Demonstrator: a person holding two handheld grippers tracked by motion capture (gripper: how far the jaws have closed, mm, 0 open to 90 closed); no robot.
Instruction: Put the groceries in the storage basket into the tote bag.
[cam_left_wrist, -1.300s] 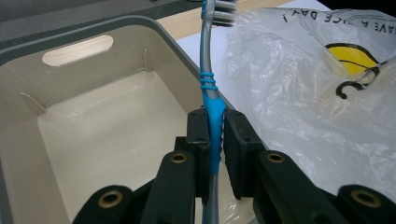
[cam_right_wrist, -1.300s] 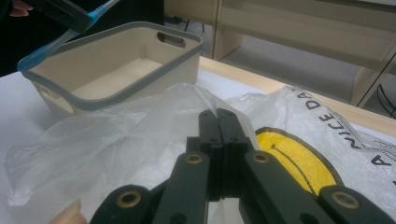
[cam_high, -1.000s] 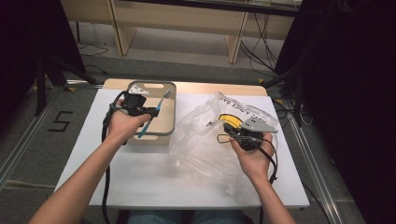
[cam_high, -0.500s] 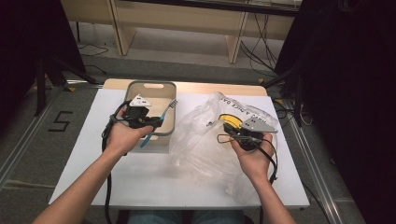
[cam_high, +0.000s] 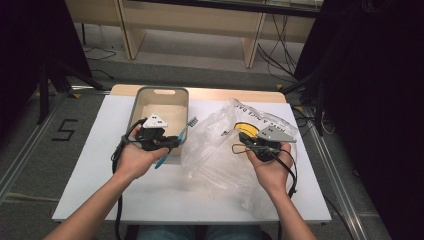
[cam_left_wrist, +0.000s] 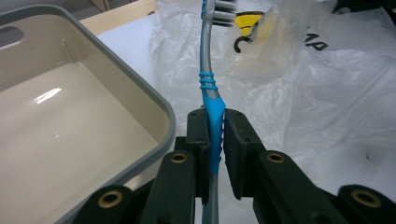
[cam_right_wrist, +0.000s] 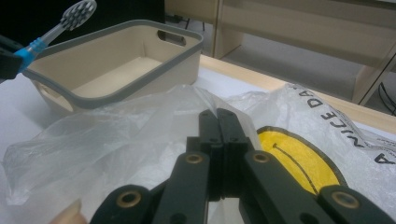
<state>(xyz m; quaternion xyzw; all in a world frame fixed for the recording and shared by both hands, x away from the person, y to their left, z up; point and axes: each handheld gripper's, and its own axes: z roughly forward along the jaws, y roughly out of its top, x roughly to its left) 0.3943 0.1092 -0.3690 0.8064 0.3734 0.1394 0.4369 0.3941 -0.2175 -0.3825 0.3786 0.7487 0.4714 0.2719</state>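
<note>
Holding: the left gripper (cam_left_wrist: 215, 140) has its jaws clamped on the blue handle of the toothbrush (cam_left_wrist: 208, 88), bristle end pointing up and away.
Toothbrush place: lifted above the desk (cam_high: 165, 185), between the near right corner of the bin (cam_high: 131, 107) and the plastic bag (cam_high: 220, 155).
Right gripper (cam_right_wrist: 219, 122): jaws pinched tight on a fold of the plastic bag, holding it steady.
Done: toothbrush is out of the bag and in hand.
Left: judged unfinished; the bin looks empty, so the brush is not yet set inside.
Writing: bag shows a yellow smiley and the letters "NICE DA"; floor marking reads "5" (cam_high: 64, 129).
</note>
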